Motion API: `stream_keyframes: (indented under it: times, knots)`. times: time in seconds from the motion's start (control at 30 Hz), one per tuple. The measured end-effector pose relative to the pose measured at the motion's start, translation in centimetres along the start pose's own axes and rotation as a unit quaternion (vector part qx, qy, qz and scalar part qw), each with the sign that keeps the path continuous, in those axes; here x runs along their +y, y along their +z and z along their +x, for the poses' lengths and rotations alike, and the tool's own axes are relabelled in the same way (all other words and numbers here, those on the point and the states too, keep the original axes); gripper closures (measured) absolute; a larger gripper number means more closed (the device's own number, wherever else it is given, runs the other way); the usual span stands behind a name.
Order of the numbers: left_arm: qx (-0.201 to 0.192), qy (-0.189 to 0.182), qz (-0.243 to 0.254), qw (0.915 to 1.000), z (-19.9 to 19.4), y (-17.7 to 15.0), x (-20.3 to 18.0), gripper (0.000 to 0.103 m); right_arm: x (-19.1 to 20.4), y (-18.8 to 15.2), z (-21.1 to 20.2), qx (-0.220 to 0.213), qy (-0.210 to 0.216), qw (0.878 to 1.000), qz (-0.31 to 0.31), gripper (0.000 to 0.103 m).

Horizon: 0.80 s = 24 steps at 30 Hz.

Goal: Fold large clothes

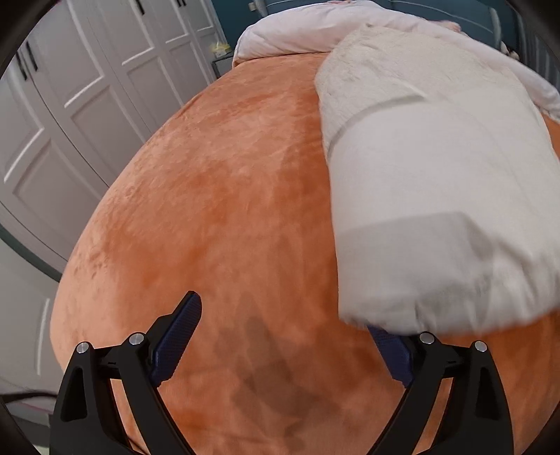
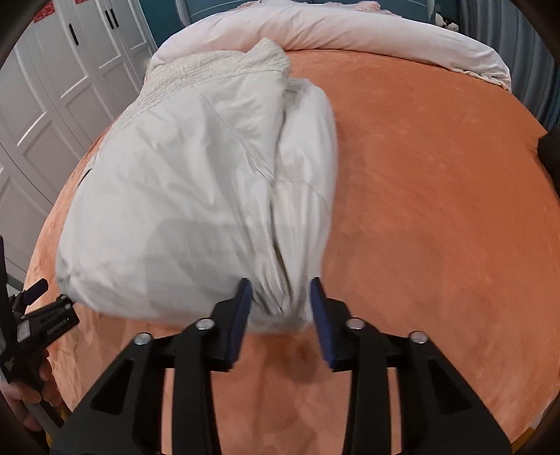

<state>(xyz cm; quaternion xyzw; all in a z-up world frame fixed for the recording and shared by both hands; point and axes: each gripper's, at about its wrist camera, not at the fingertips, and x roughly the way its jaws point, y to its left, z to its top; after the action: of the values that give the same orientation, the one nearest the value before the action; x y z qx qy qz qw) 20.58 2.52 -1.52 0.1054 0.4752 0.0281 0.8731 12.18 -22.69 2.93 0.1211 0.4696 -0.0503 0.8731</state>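
Small white print runs along the black body of the left gripper (image 2: 35, 288) in the right wrist view, too blurred to read; red decorations on the white wardrobe doors (image 2: 70, 63) carry marks that cannot be made out either. The pale grey jacket (image 2: 182, 196) — smooth, puffy shell, with a cream fleecy lining at its far end — lies folded into a thick bundle on the orange bed cover (image 2: 437, 210), its far end toward the pinkish duvet (image 2: 350, 31) heaped along the head of the bed. The right gripper (image 2: 281, 308) has its jaws narrowly apart, the jacket's near bunched edge between them, pads seemingly not pressing. The left gripper's jaws stand wide, just beside the jacket's near corner, one tip hidden under it.
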Motion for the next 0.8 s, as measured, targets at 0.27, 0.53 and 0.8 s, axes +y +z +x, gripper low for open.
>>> stream_keyframes:
  times: [0.27, 0.53, 0.8]
  knots:
    - [0.010, 0.011, -0.047, 0.9988, 1.9, 2.6, 2.7, 0.016, 0.4, -0.2, 2.7, 0.019, -0.001, 1.000, 0.005, 0.066]
    - [-0.066, -0.145, -0.109, 0.9812, -4.9, 1.7, 6.5, 0.010, -1.4, -1.0, -0.9, -0.021, 0.081, 0.994, 0.071, 0.043]
    - [0.013, -0.219, -0.142, 0.9653, 2.5, 7.7, 4.7, 0.011, -0.7, 2.1, 5.6, 0.057, 0.151, 0.977, 0.139, 0.061]
